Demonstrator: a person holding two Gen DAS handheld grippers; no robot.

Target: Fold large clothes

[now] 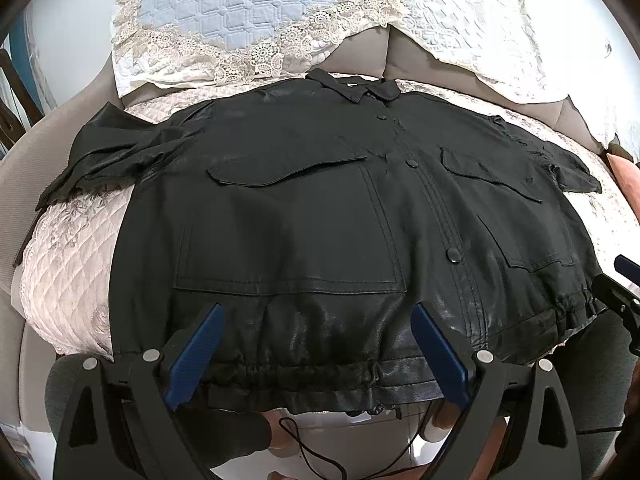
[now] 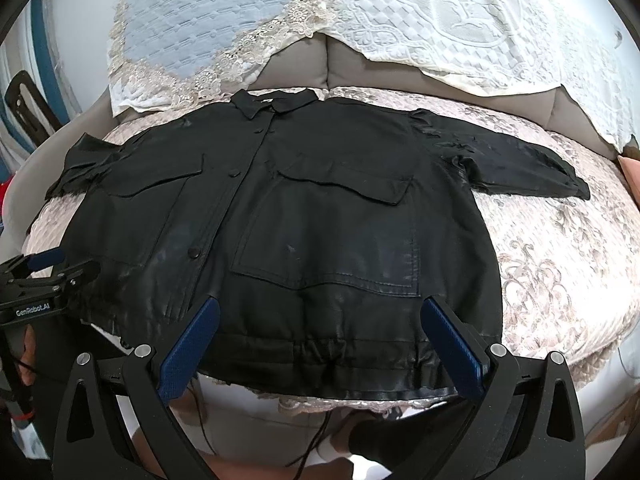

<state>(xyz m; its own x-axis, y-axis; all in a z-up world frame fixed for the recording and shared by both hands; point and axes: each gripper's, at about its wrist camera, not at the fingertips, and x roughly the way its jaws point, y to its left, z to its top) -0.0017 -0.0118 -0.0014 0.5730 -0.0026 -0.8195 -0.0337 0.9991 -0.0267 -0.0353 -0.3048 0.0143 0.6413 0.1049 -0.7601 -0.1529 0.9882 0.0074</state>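
Observation:
A large black leather-look jacket (image 1: 320, 208) (image 2: 304, 220) lies flat and face up on a quilted sofa seat, collar away from me, both sleeves spread to the sides. Its gathered hem hangs at the seat's front edge. My left gripper (image 1: 316, 320) is open just above the left part of the hem, blue pads (image 1: 196, 356) wide apart and nothing between them. My right gripper (image 2: 320, 312) is open above the right part of the hem, also holding nothing. Each gripper shows at the edge of the other's view: the right gripper (image 1: 624, 284) and the left gripper (image 2: 44, 276).
A pale pink quilted cover (image 1: 68, 280) (image 2: 560, 264) lies under the jacket. Lace-trimmed white and blue covers (image 1: 248, 20) (image 2: 440, 16) drape the grey sofa back. A pink cushion (image 1: 628, 176) sits at the right end. Black cables (image 1: 304, 444) and the person's legs are below the seat edge.

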